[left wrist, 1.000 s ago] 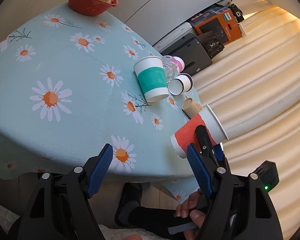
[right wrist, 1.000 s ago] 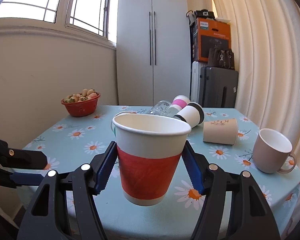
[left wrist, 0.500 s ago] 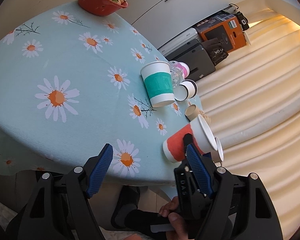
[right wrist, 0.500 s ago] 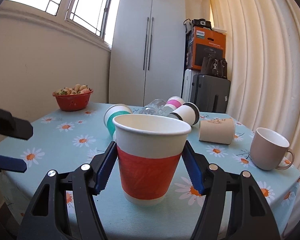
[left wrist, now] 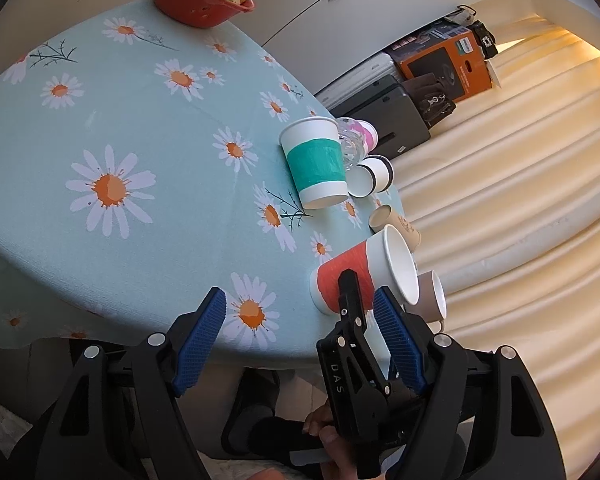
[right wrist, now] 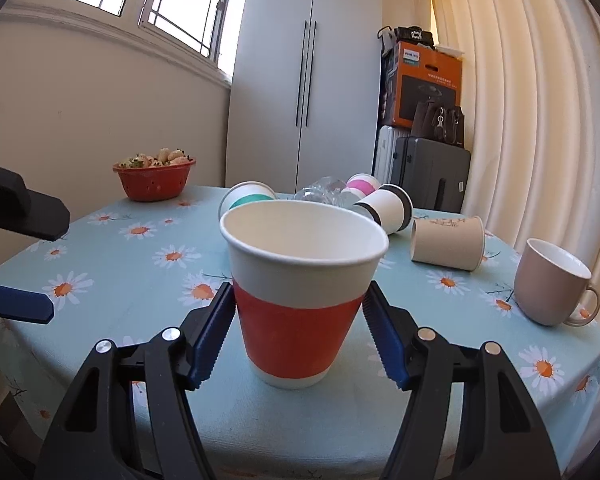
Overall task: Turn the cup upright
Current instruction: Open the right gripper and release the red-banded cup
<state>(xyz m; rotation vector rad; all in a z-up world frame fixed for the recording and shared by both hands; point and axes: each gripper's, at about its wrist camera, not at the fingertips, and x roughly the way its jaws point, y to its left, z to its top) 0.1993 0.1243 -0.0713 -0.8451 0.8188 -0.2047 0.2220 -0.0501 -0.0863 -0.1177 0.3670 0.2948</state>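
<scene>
A red-banded white paper cup [right wrist: 302,292] stands upright on the daisy tablecloth [right wrist: 140,256] near the front edge. My right gripper [right wrist: 298,320] is around its red band, jaws close against its sides. It also shows in the left wrist view [left wrist: 360,272], with a right gripper finger [left wrist: 350,296] against it. My left gripper [left wrist: 300,320] is open and empty, off the table's front edge, left of the cup.
A teal-banded cup [left wrist: 316,162], a black-rimmed white cup [right wrist: 390,208], a beige cup [right wrist: 448,242], a pink-banded cup [right wrist: 360,184] and a clear glass [right wrist: 324,192] lie on their sides. A beige mug [right wrist: 550,280] stands at right. A red bowl [right wrist: 154,178] sits far left.
My right gripper has lowered the red cup from just above the table until its base rests on the cloth. My left gripper shifted slightly; it stays open.
</scene>
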